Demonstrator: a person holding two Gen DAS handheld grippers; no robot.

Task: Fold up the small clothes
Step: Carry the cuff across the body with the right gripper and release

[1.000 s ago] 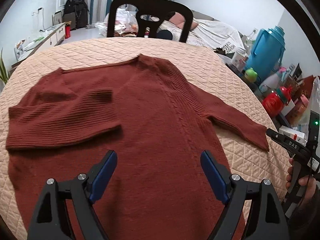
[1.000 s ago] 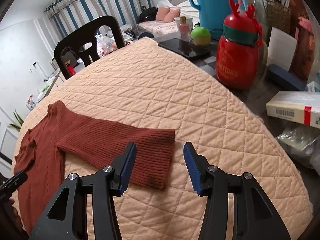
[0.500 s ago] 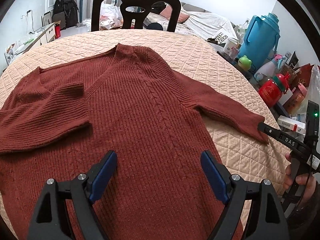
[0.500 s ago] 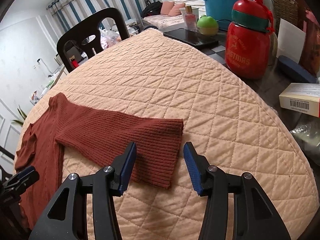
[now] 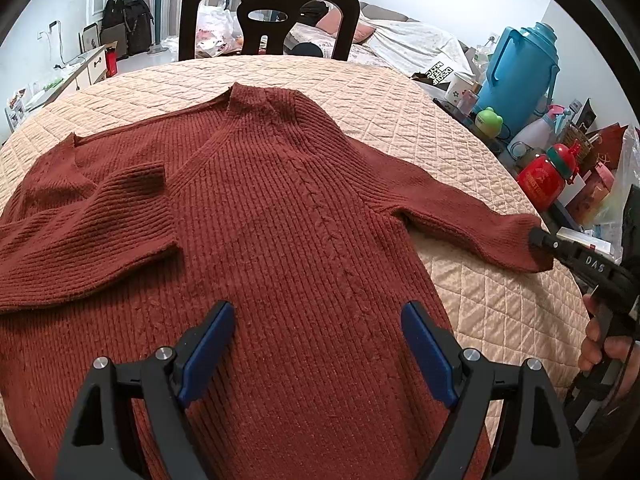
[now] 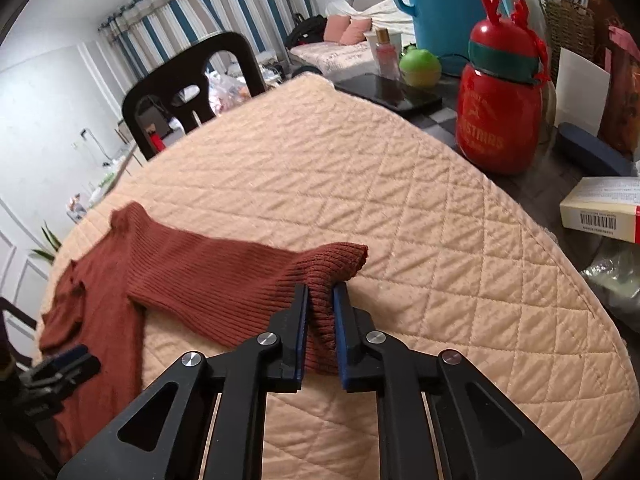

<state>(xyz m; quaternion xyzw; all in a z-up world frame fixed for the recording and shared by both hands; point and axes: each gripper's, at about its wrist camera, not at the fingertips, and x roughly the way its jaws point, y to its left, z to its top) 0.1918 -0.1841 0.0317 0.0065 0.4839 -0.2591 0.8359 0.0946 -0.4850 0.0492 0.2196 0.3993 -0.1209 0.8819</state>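
A round table [image 5: 400, 100] covered with a peach quilted cloth [image 6: 360, 184] carries everything, and a black chair [image 5: 266, 12] stands at its far edge. A rust-red ribbed sweater [image 5: 288, 232] lies flat across the middle of the cloth, neck toward the chair, hem toward the near edge. One sleeve [image 5: 80, 240] is folded in over the body on the left side; the other sleeve [image 6: 224, 276] stretches out toward the right edge of the table. Along that right edge, off the cloth, stand a tall blue jug [image 5: 516, 76], a red jar with a green band [image 6: 500, 112], a small green frog-shaped toy [image 5: 490, 120] and a white box with a barcode [image 6: 600, 216]. The left gripper [image 5: 318, 344] hangs over the lower body of the sweater near the hem, its blue-padded fingers [image 5: 210, 348] spread wide with nothing between them. The right gripper [image 6: 320, 320] is at the end of the outstretched sleeve, its jaws pressed together on the cuff [image 6: 336, 260], which bunches up and lifts off the cloth just past the fingers. The hand [image 5: 600, 344] holding the right gripper shows at the table's right edge in the left wrist view.
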